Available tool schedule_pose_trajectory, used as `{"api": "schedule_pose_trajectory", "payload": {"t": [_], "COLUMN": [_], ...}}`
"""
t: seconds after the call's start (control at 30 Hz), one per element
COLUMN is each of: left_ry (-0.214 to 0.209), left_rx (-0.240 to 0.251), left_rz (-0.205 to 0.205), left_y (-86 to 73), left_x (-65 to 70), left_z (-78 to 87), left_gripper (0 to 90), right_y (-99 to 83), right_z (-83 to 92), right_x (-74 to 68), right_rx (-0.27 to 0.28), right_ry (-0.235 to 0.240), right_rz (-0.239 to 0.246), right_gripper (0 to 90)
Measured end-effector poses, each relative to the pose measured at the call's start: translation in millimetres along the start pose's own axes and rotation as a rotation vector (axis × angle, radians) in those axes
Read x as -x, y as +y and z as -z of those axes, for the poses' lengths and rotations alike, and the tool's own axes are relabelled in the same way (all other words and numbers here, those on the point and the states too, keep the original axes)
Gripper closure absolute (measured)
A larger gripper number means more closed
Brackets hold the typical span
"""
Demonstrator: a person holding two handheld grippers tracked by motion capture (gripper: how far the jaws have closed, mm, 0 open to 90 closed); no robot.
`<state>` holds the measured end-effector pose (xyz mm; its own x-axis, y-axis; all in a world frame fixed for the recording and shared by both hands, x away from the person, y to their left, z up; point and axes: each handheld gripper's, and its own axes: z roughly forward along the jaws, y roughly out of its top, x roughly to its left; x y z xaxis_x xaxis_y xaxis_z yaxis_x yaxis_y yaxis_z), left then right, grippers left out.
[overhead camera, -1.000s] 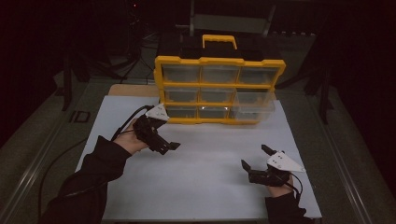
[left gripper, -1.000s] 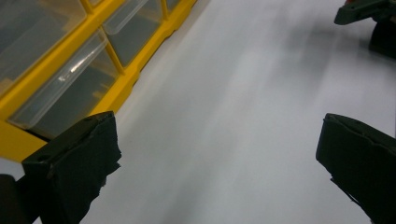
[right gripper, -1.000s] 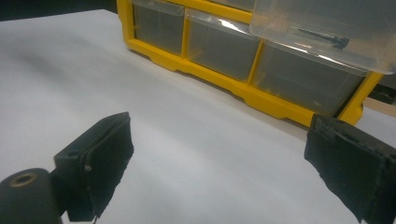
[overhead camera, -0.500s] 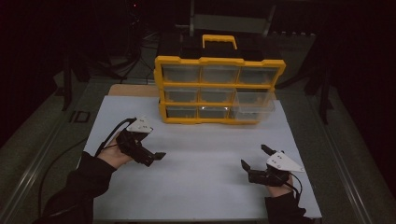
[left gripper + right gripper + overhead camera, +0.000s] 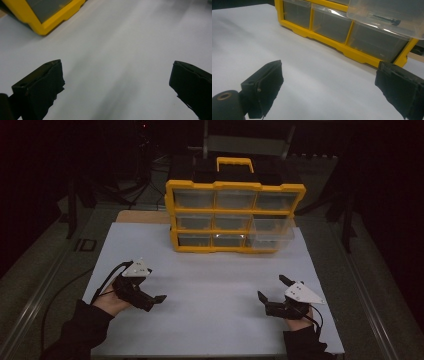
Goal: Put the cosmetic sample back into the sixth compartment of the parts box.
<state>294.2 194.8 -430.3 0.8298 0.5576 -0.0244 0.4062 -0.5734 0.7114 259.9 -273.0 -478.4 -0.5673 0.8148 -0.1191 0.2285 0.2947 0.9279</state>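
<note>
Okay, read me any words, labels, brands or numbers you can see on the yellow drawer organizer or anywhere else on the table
No readable text in these pictures.
The yellow plastic drawer organizer with clear drawers: no label or brand showing on its frame or drawer fronts.
The white sheet on the table: blank.
The left claw and right claw: no markings legible.

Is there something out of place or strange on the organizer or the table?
One thing stands out: on the yellow drawer organizer, the clear drawer in the middle row at the right end is pulled out, while the others sit flush. In the right gripper view a dark screw-like part lies inside it.
</note>
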Motion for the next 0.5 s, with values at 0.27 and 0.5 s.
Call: {"api": "schedule_pose_trajectory", "payload": {"t": [0.27,0.5], "left_ry": [0.051,0.062], "left_rx": [0.035,0.067], "left_rz": [0.054,0.102], "left_y": [-26.8,-48.1], "left_x": [2.2,7.2], "left_z": [3.2,3.4], "left_gripper": [0.0,0.0], "right_y": [-0.4,-0.4], "right_z": [-1.4,-2.0], "right_x": [0.9,0.1], "right_rx": [-0.007,-0.008], "right_ry": [0.0,-0.004], "right_rz": [0.001,0.0], "right_gripper": [7.7,7.7]}}
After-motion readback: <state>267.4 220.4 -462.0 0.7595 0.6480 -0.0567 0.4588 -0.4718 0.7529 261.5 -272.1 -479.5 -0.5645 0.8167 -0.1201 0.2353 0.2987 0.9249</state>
